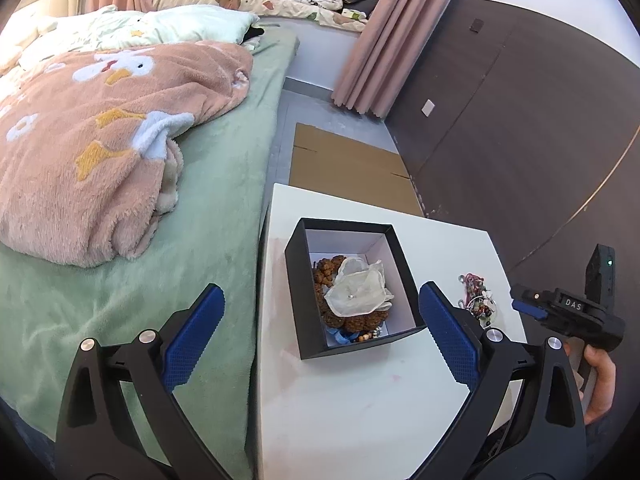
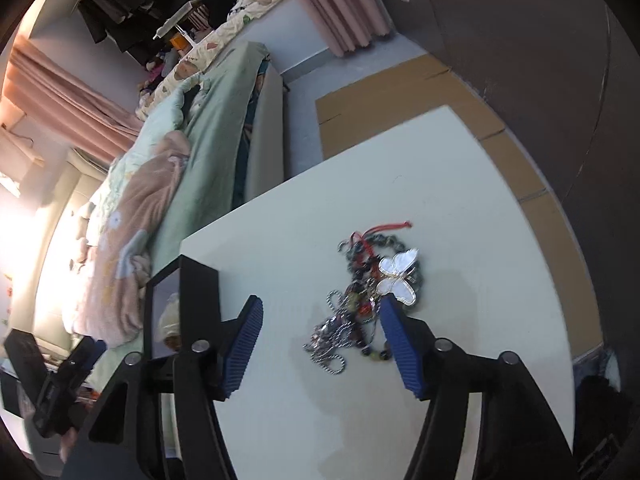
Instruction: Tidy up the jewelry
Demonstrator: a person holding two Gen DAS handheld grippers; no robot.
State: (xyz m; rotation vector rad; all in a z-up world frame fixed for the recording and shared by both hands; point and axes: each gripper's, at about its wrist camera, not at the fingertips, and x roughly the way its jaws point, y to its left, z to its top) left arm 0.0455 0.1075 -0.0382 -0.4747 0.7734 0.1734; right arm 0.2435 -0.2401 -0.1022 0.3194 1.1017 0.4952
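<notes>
"DAS" on the black body of the right tongs (image 1: 527, 309).

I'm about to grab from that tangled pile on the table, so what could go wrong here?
The chains, beads and red cord in the jewelry pile look intertwined, so the open right gripper may lift several pieces together. The butterfly piece lies on top and could slip off. The black box already looks fairly full, so a clump may not settle inside.

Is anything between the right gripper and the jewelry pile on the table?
Nothing visible: the right gripper is open right over the jewelry pile on the white table; the black box stands apart at its left.
</notes>
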